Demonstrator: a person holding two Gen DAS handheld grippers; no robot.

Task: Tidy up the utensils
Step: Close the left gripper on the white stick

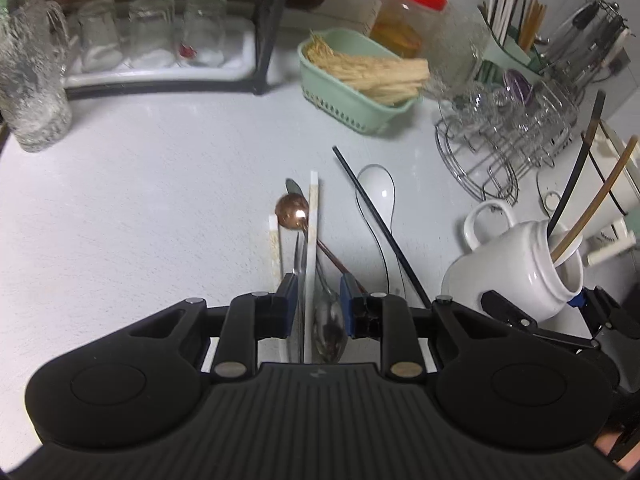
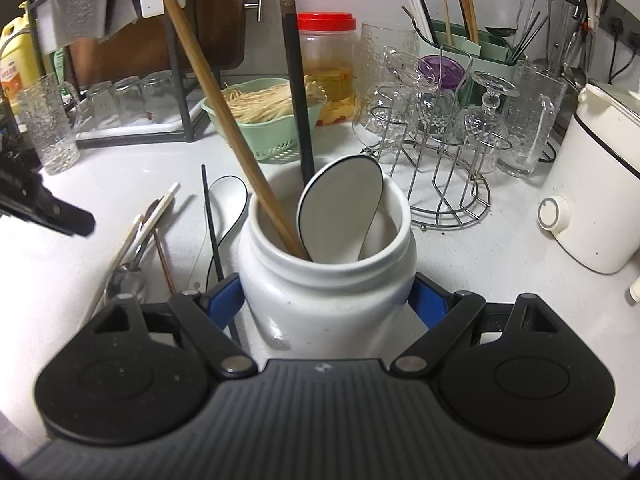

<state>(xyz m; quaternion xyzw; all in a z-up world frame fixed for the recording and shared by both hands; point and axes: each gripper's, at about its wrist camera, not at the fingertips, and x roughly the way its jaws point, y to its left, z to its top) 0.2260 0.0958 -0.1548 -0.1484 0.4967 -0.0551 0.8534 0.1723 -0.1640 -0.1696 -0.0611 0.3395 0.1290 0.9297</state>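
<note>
Grippers first: the right gripper (image 2: 326, 304) has its blue pads clamped on either side of the white ceramic jar (image 2: 324, 280), jaws spread wide around its body, and the jar sits tilted toward the camera. Inside it we've got a tan wooden chopstick (image 2: 224, 120), a black chopstick (image 2: 298, 92) and a white spoon with a dark rim (image 2: 340, 208), all leaning out of the mouth.

Over to the left gripper (image 1: 319, 308), jaws set narrow, hanging over the pile of loose utensils on the white counter (image 1: 140, 200). Between its pads lie a white chopstick (image 1: 310, 264) and the bowl of a steel spoon (image 1: 329, 328); whether the pads actually press on them I can't tell. Just beyond, a copper spoon (image 1: 292, 210) crosses the white chopstick, with a second white chopstick (image 1: 274, 244) alongside to the left. Right of that, a long black chopstick (image 1: 380, 228) lies diagonally across a white ceramic spoon (image 1: 378, 188).

Further back stand a green basket (image 1: 360, 112), a red-lidded jar (image 1: 408, 20) and a wire glass rack (image 1: 504, 140).
</note>
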